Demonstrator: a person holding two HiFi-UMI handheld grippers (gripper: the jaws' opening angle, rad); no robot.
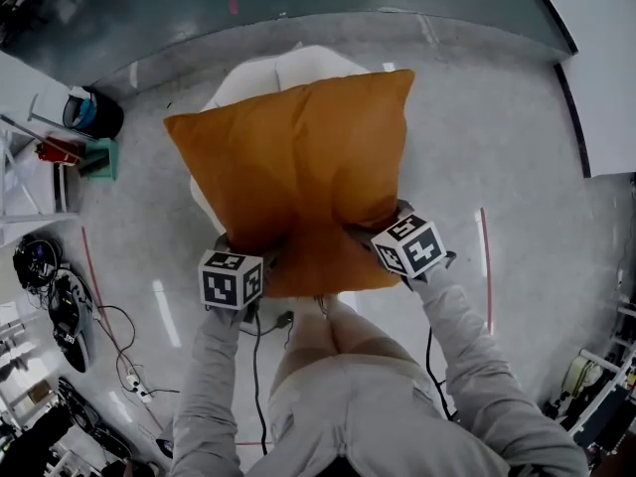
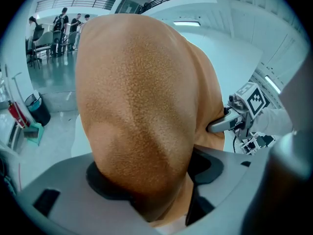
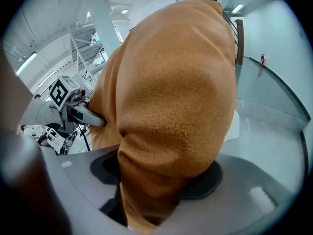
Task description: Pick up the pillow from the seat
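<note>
An orange pillow (image 1: 298, 167) hangs in the air above the white seat (image 1: 283, 68), held by its near edge. My left gripper (image 1: 243, 261) is shut on the pillow's near left corner, and the fabric (image 2: 142, 131) bulges up between its jaws. My right gripper (image 1: 383, 237) is shut on the near right corner, with the pillow (image 3: 171, 111) squeezed between its jaws. Each gripper view shows the other gripper biting the pillow's edge: the right one (image 2: 220, 125) and the left one (image 3: 93, 119). The pillow hides most of the seat.
The floor is pale grey with red tape lines (image 1: 485, 266). A dark bin (image 1: 94, 114) and a green stool (image 1: 99, 157) stand at the left, with cables and gear (image 1: 70, 316) lower left. People stand far off (image 2: 63, 21) in the hall.
</note>
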